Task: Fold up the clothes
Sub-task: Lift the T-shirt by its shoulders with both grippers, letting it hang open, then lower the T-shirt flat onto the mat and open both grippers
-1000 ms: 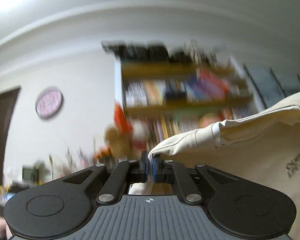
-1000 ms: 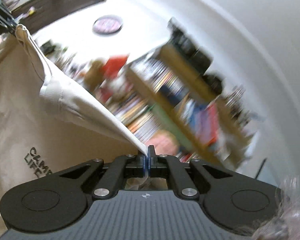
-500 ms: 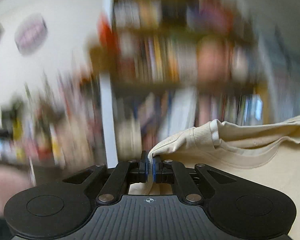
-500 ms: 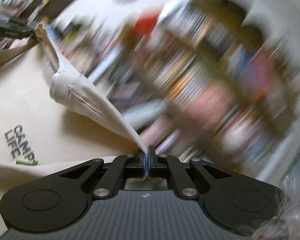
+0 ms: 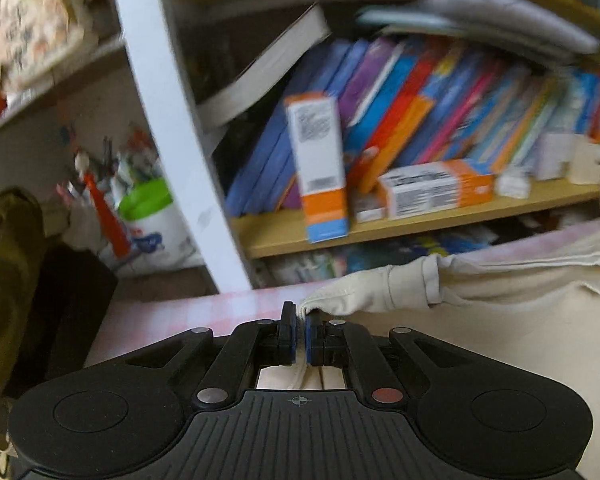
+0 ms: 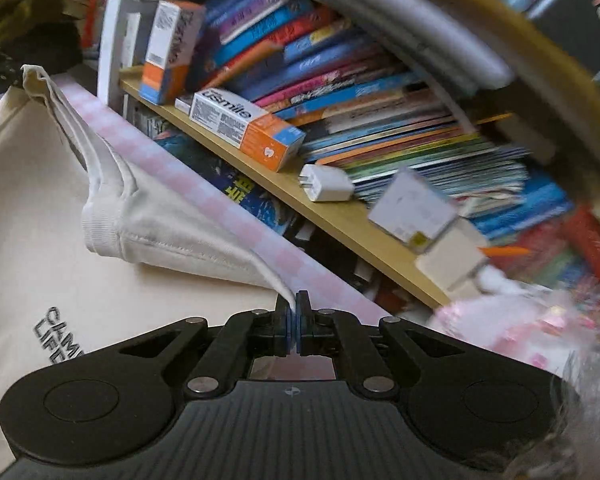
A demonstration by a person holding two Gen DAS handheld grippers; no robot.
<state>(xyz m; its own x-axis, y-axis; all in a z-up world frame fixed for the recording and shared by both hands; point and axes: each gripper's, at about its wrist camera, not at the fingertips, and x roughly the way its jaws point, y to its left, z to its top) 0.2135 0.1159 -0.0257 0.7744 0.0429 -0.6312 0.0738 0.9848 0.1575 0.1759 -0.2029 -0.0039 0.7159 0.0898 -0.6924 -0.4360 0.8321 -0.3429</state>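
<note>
Left wrist view: cream T-shirt (image 5: 500, 320), shoulders clamped in left gripper (image 5: 300, 316) and right gripper (image 6: 292, 304), lowered from mid-air onto pink checked tabletop (image 5: 204, 312); laid out, folding can begin.

Even, soft indoor light, no glare. Motion blur smears the books (image 5: 420, 92) and shelf (image 6: 340, 216); fisheye bends edges, corners black.

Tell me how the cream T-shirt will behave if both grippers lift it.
Likely floppy: the cream T-shirt sags between the left gripper and the right gripper. Probably light: thin pinched edges hold it. It creases easily at the collar.
</note>
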